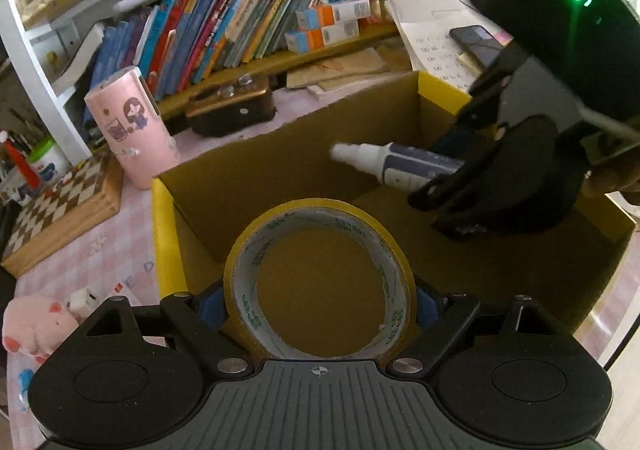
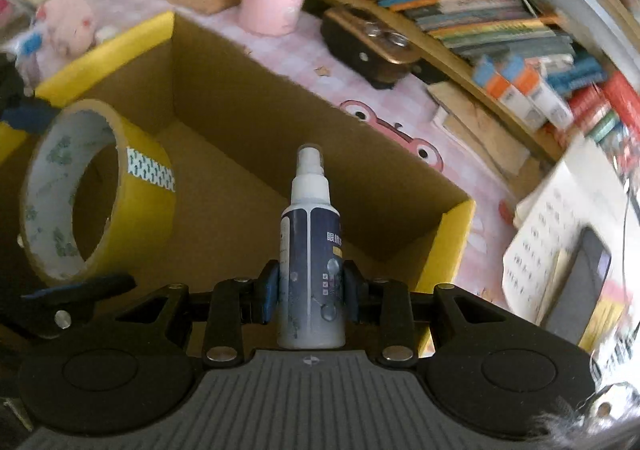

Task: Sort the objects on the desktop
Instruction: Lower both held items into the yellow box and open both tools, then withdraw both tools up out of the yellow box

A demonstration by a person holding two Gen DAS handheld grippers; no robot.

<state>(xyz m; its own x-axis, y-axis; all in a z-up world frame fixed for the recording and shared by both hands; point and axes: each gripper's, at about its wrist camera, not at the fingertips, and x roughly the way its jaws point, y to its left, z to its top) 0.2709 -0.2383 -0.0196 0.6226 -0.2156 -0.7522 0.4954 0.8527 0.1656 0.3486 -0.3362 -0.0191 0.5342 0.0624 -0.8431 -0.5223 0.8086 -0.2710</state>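
Note:
My left gripper (image 1: 318, 304) is shut on a yellow tape roll (image 1: 320, 210) and holds it above the open cardboard box (image 1: 248, 178). My right gripper (image 2: 311, 292) is shut on a navy and white spray bottle (image 2: 310, 234), also above the box (image 2: 256, 118). In the left wrist view the right gripper (image 1: 444, 206) comes in from the right with the bottle (image 1: 396, 164) pointing left. In the right wrist view the tape roll (image 2: 136, 206) shows at the left, held by the left gripper's fingers (image 2: 80, 286). The box floor shows bare brown card.
A pink cylindrical holder (image 1: 132, 126), a chessboard (image 1: 60, 210) and a pink plush pig (image 1: 32, 326) stand left of the box. A brown case (image 1: 232, 106) and a shelf of books (image 1: 224, 30) lie behind. Papers and a phone (image 1: 476, 44) lie at the back right.

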